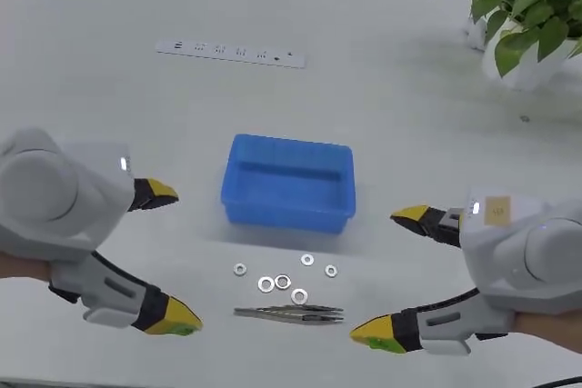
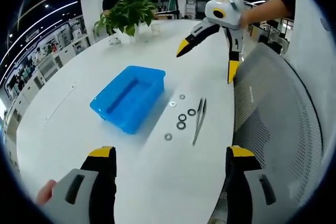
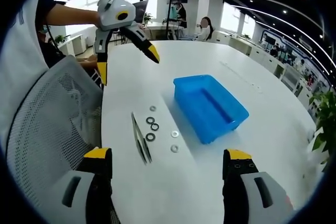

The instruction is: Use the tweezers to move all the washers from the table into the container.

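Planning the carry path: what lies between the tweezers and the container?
Six loose washers lie between the tweezers and the container, with nothing else there; the head view shows it clearly.

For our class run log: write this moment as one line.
left gripper open | right gripper open | tweezers untouched on table | washers beside them | container empty

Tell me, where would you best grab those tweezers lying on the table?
Probably around mid-length, from straight above, the fingers of the open right gripper pinching across the narrow width. The tweezers lie flat on the table, long and thin, so only their slim sides offer a hold. The washers sit just beyond, so stay clear there.
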Motion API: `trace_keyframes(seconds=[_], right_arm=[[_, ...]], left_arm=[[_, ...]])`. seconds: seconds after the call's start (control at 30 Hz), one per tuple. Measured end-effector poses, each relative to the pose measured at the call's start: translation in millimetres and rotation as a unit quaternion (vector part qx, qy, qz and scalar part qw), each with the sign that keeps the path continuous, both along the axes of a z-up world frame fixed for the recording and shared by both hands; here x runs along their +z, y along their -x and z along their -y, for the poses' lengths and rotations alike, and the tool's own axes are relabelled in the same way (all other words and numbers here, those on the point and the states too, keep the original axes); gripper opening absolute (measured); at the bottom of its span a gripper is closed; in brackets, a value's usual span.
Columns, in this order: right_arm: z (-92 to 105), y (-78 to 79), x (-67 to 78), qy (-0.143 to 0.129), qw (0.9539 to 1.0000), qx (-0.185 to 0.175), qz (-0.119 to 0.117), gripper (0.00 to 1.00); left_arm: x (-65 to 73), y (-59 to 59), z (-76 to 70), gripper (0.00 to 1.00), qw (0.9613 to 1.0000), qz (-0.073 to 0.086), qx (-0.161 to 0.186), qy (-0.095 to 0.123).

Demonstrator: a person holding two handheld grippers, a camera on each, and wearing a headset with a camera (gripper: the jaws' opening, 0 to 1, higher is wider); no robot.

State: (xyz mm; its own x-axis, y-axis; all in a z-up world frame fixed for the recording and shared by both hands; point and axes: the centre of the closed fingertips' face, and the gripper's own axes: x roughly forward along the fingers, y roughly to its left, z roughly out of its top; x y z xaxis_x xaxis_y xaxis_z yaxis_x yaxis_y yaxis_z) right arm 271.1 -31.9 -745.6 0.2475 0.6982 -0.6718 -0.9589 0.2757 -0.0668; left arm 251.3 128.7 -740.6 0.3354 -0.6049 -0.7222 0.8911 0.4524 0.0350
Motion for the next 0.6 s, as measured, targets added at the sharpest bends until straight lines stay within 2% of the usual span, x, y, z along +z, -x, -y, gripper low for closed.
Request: trace_keyframes(seconds=[0.1,0.2,0.23,0.27,0.6], right_arm=[[0.4,-0.9,0.0,0.0,1.0,-0.001,0.0,0.87],[0.3,-0.7,-1.6,0.0,1.0,-0.001,-0.003,0.86],[0.0,-0.5,-2.4,0.001,1.0,-0.001,-0.004,0.86],[-0.9,0.3,-4.2,0.002,1.0,0.001,-0.006,0.86],[-10.1,13.1,-18.4,0.019,0.9993,0.027,-0.017,0.82]], left_arm=[[-3.7,2.1,0.9,0.9,1.0,-0.001,0.0,-0.001],[-7.9,4.4,2.6,0.9,1.0,-0.009,0.0,-0.002],[-9.9,4.8,3.0,0.89,0.9999,-0.014,0.002,-0.003],[-13.8,6.1,3.5,0.89,0.9995,-0.029,0.008,-0.006],[-25.9,9.2,17.4,0.83,0.9994,-0.034,-0.006,-0.005]])
